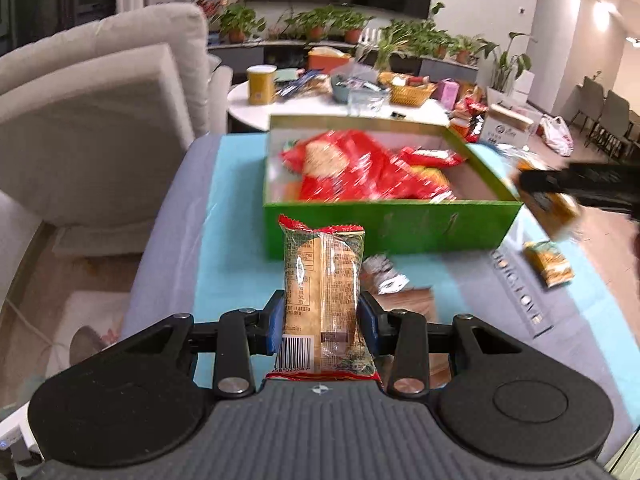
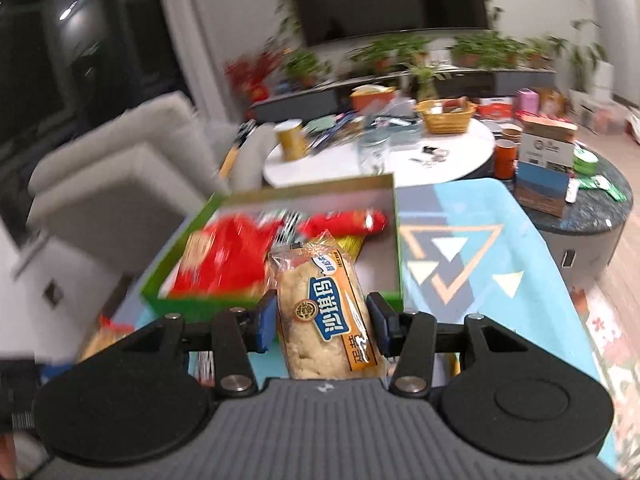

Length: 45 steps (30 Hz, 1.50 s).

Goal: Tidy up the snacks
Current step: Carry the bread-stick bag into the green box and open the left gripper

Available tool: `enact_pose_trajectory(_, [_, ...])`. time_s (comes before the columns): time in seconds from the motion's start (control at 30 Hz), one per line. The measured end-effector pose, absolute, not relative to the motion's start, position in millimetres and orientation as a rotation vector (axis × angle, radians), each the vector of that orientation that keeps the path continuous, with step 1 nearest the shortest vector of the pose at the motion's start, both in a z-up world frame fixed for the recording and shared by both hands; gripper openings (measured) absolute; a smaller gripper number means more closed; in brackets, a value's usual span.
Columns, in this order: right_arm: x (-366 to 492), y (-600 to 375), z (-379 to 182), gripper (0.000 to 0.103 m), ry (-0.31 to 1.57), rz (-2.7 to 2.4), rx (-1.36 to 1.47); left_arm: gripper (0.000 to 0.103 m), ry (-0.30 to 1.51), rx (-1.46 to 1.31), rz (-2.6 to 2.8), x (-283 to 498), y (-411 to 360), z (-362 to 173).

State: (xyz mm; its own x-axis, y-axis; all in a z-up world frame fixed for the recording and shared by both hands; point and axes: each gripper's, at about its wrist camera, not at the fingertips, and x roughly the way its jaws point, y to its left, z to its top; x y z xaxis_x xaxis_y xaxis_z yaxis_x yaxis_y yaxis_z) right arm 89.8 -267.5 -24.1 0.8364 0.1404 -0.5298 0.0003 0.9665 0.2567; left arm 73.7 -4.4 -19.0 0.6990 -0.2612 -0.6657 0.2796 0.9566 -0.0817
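Your left gripper jaws grasp green-red wrapped cracker packet; right gripper jaws grasp orange-blue pastry packet, nearer open green cardboard box just ahead.

A worktop is carrying a light-blue cloth with triangle patterns, spreading over most of its top. A green box is sitting on the cloth toward the far end. Nearer, a yellow snack packet and a crumpled white wrapper are lying on the cloth.
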Motion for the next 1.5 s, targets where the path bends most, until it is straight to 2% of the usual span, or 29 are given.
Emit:
enact_pose_trajectory(0.67, [166, -273, -48, 0.059, 0.61, -0.05, 0.302, 0.036, 0.723, 0.023, -0.383, 122, -53, -8])
enact_pose_trajectory(0.97, [153, -286, -40, 0.067, 0.555, -0.05, 0.337, 0.036, 0.729, 0.022, -0.413, 147, -79, -6])
enact_pose_trajectory(1.5, [130, -337, -50, 0.067, 0.579, -0.122, 0.372, 0.036, 0.772, 0.009, -0.464, 201, -160, -16])
